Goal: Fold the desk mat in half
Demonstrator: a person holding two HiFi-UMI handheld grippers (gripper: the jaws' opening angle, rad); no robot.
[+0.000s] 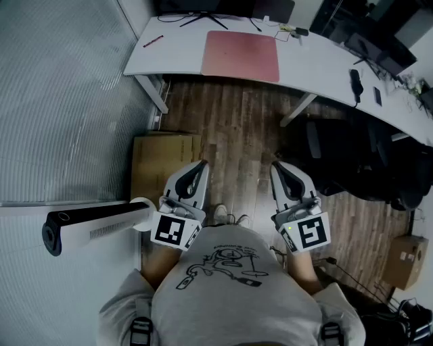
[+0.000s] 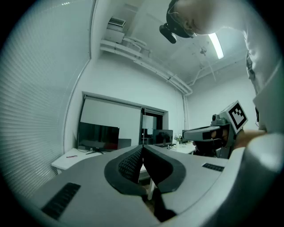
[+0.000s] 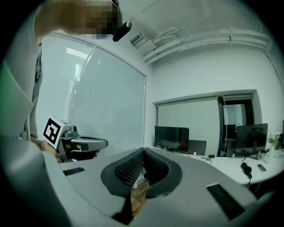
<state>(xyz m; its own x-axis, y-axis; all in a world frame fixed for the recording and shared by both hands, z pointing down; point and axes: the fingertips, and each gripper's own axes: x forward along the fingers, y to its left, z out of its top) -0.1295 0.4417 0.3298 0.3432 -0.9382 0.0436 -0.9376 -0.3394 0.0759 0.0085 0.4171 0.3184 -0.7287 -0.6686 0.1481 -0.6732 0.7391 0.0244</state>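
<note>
A pink desk mat (image 1: pixel 241 55) lies flat on the white desk (image 1: pixel 183 48) at the far end of the head view, well ahead of both grippers. My left gripper (image 1: pixel 200 165) and right gripper (image 1: pixel 277 167) are held close to the person's waist, over the wooden floor, pointing toward the desk. Both are shut with nothing between the jaws. In the left gripper view the left gripper (image 2: pixel 142 149) shows its tips meeting; the right gripper (image 3: pixel 143 151) looks the same in its own view. The mat does not show in either gripper view.
A cardboard box (image 1: pixel 162 162) stands on the floor at the left, next to a white-and-black tube-like device (image 1: pixel 95 226). A dark office chair (image 1: pixel 358 159) sits right of the desk leg. A monitor stand (image 1: pixel 203 17), a red pen (image 1: pixel 153 41) and small items lie on the desk.
</note>
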